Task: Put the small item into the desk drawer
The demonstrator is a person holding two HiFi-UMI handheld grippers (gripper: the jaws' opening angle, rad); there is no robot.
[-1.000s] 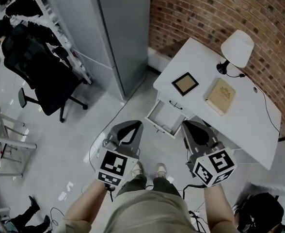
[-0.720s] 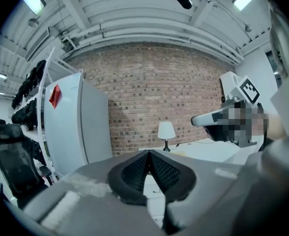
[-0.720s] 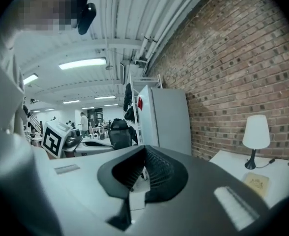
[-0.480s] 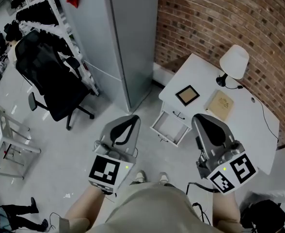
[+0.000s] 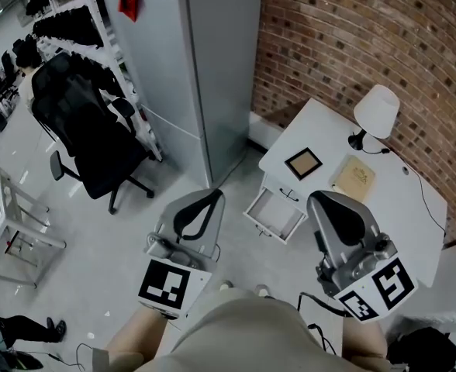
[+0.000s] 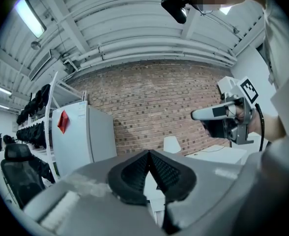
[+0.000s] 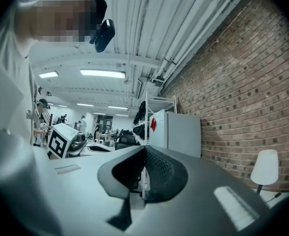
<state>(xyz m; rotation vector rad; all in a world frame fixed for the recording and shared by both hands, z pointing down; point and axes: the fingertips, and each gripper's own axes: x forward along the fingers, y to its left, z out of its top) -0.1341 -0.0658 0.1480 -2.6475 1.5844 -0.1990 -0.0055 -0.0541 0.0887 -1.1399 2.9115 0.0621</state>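
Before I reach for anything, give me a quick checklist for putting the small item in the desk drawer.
1. Drawer open: ok, pulled out and it looks empty.
2. Left gripper free: ok, jaws together with nothing between them.
3. Right gripper ready to grasp: not ok, jaws together and empty, so it must open first.
4. Which item to take: cannot tell. A square frame and a tan book both lie on the desk.
5. Lamp clear of the path: ok, it stands at the desk's far corner.
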